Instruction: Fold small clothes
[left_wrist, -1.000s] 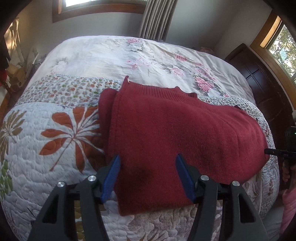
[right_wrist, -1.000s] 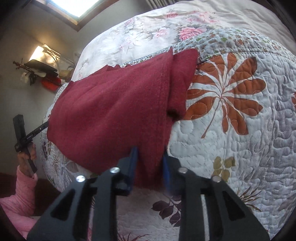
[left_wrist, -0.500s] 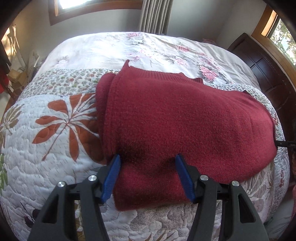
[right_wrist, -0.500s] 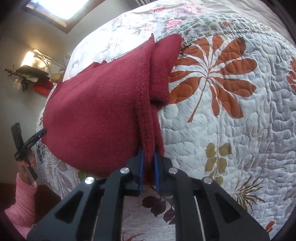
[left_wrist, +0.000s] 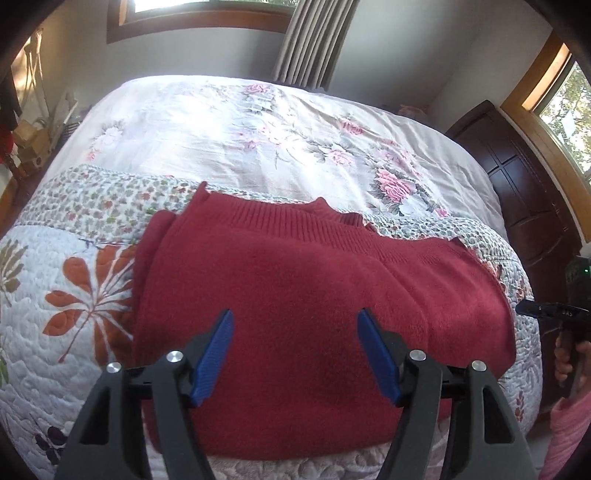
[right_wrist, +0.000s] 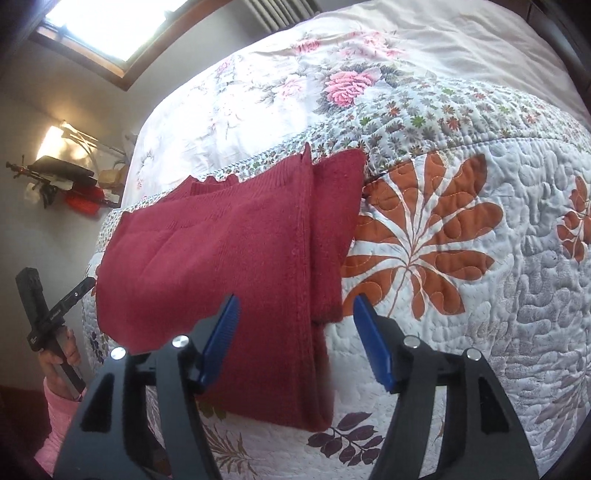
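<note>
Both your left gripper (left_wrist: 295, 352) and right gripper (right_wrist: 293, 338) gape wide, empty; close carelessly over the red sweater (right_wrist: 229, 258) beneath and its layers slide apart

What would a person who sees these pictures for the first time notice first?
The dark red sweater, folded and lying flat on the quilt near the bed's front edge, stands out first. Next come the open left gripper and open right gripper, their blue pads over the sweater's near edge, gripping nothing.
</note>
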